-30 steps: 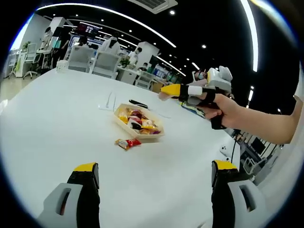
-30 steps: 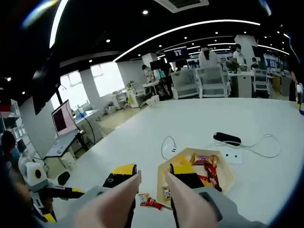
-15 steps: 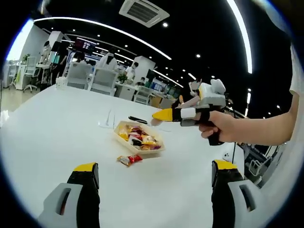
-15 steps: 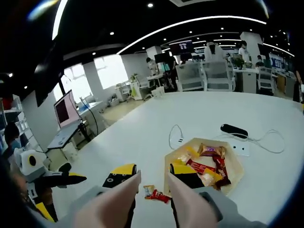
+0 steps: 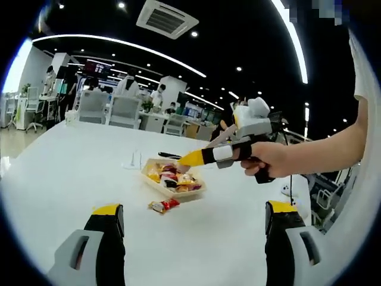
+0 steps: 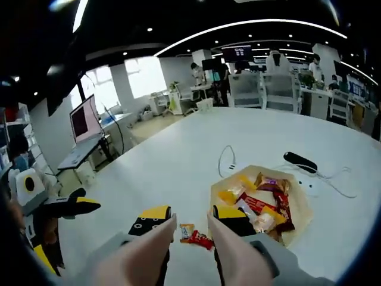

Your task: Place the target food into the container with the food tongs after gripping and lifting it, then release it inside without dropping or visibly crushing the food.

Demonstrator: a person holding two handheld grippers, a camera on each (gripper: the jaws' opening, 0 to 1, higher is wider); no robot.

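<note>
Currently the right gripper [image 6: 189, 229] carries the wooden food tongs [image 6: 196, 253], its jaws clenched on the two arms, which lie only slightly apart with nothing between the tips. Over the last second it has dropped and closed in: in the right gripper view the container [image 6: 262, 202] and the loose snack [image 6: 195, 236] now sit larger and nearer, the snack just ahead of the tong tips. In the left gripper view the right gripper [image 5: 193, 157] has tilted nose-down, tip now over the near edge of the container [image 5: 174, 179].

Target food looks to be the red-and-yellow wrapped snack [image 5: 163, 205], lying on the white counter [image 5: 71, 161] just beside the container, not touching it. Container already holds several wrapped snacks.

Left gripper [image 5: 193, 226] is released, jaws wide apart, empty, hanging back over the counter well short of the snack.

Meaning: approach phase nearly done, grip not yet made. Next move probably needs the tongs opened wider and lowered to straddle the wrapper. It lies flat, so the tips may slide off.

Background: a charger and cable [image 6: 300, 162] beyond the container.
</note>
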